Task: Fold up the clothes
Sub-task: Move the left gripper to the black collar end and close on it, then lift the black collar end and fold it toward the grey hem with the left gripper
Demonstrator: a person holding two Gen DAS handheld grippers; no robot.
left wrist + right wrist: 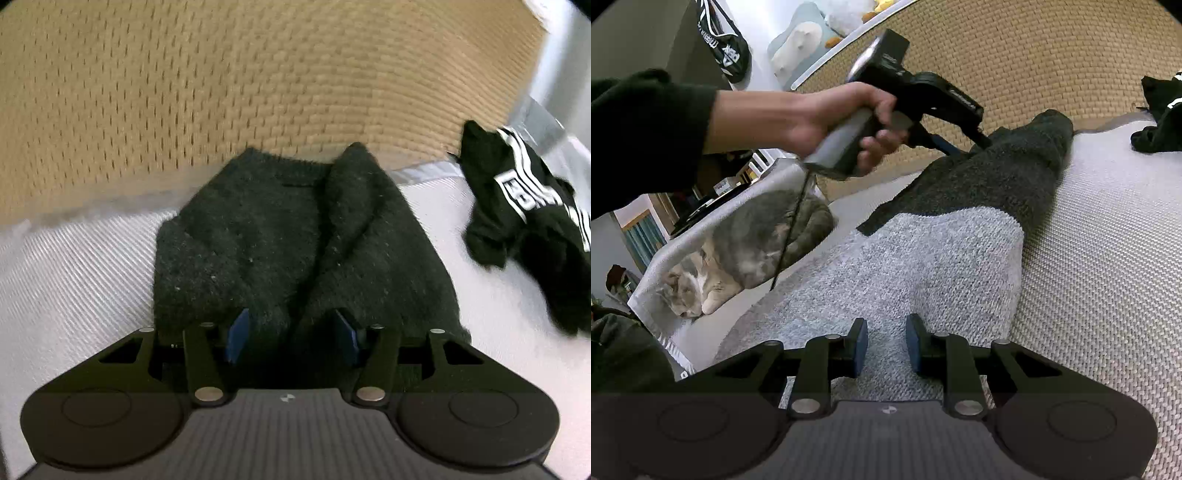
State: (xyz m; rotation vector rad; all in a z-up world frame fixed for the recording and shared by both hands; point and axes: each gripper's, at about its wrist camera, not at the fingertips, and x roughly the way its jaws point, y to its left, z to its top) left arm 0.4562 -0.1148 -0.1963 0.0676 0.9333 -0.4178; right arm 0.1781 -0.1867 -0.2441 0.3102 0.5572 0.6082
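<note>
Presently my left tool (291,334) pinches the dark sweater (295,236) lying on the bed (74,266); my right tool (886,345) seems part-spread above its grey hem (916,266), contact unclear.

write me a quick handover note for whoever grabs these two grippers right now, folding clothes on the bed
Left gripper: jaws part open astride a dark fold of the sweater; a grip is not clear.
Right gripper: jaws narrowly apart over the sweater's grey part, nothing clamped.
Sweater lies on the white bed cover, dark end toward the woven headboard, one side folded in.
Black striped garment lies crumpled nearby, untouched.
A cat rests at the bed's edge.
Left: finish the sweater, then the black garment.
</note>
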